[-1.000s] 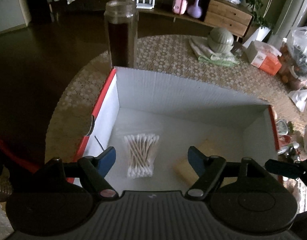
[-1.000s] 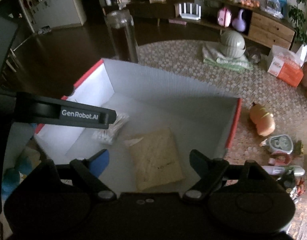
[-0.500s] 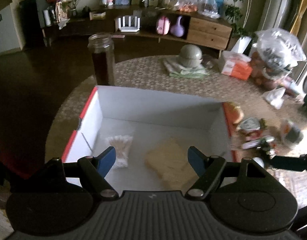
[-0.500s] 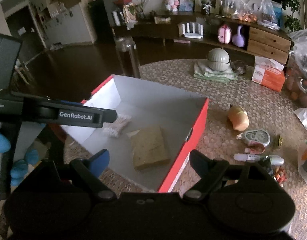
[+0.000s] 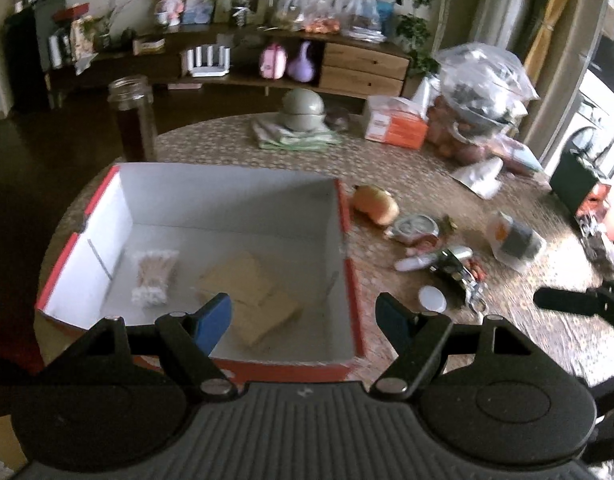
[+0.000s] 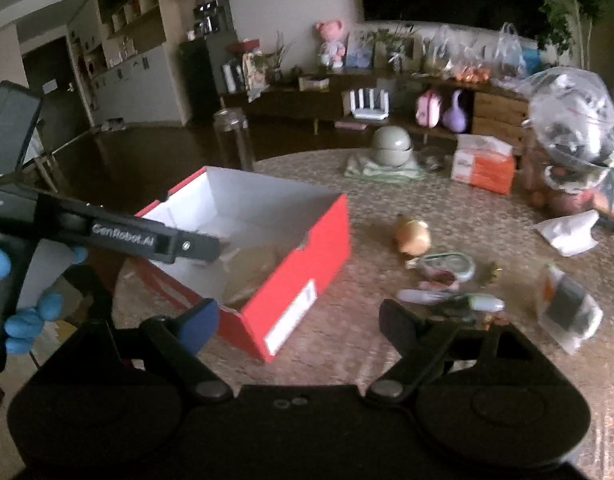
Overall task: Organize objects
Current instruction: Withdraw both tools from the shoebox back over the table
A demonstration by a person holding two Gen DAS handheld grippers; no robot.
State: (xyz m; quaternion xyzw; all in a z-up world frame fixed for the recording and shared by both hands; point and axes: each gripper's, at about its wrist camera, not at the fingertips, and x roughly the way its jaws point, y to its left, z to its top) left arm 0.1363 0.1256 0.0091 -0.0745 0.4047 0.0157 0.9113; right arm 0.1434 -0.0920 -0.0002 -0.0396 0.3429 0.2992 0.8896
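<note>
- Partly done: red box (image 5: 349, 280) on table (image 5: 407, 168) holds cotton-swab packet (image 5: 151, 276) and tan flat packet (image 5: 247, 292).
- Left outside, right of box: orange toy (image 5: 377, 204), white tube (image 5: 419, 260), small pouch (image 5: 515, 240), other clutter.
- Left gripper (image 5: 303, 316) and right gripper (image 6: 297, 320): jaws apart, nothing between.

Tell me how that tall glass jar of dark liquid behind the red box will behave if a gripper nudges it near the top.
The jar stands upright, tall and narrow, so a high push would probably tip it. It looks nearly full of dark liquid, so likely heavy for its size. Smooth glass may slip between pads, and it stands near the table edge, so a fall could break it.
</note>
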